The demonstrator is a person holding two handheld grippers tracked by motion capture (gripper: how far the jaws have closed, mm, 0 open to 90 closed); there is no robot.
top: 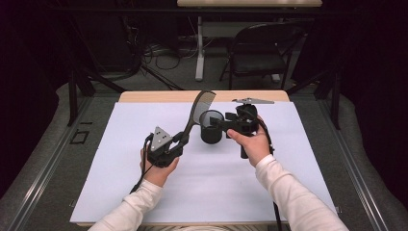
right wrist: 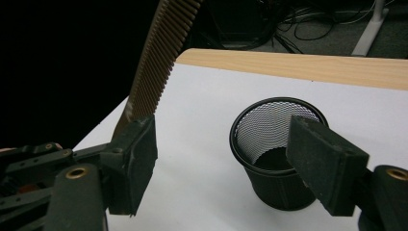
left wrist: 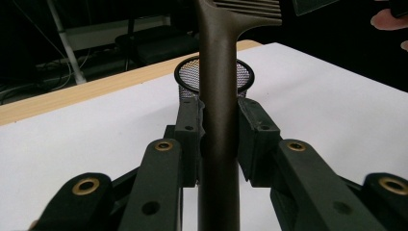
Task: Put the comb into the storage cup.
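A: The left gripper (top: 179, 142) is pinching the comb (top: 196, 110) by its handle, teeth end raised beside the mesh cup (top: 211, 126).

B: It's looking light, stiff and slick, so gripping the handle suits. The right gripper (right wrist: 226, 166) is hanging spread around the cup, nothing blocking.

One dark comb (top: 194, 111), one black mesh cup (top: 211, 126), two hand-held grippers, left gripper (top: 180, 141) and right gripper (top: 222, 122), one white sheet (top: 211, 187) on one wooden table (top: 144, 96), one folding chair (top: 260, 48) beyond the table's far edge.
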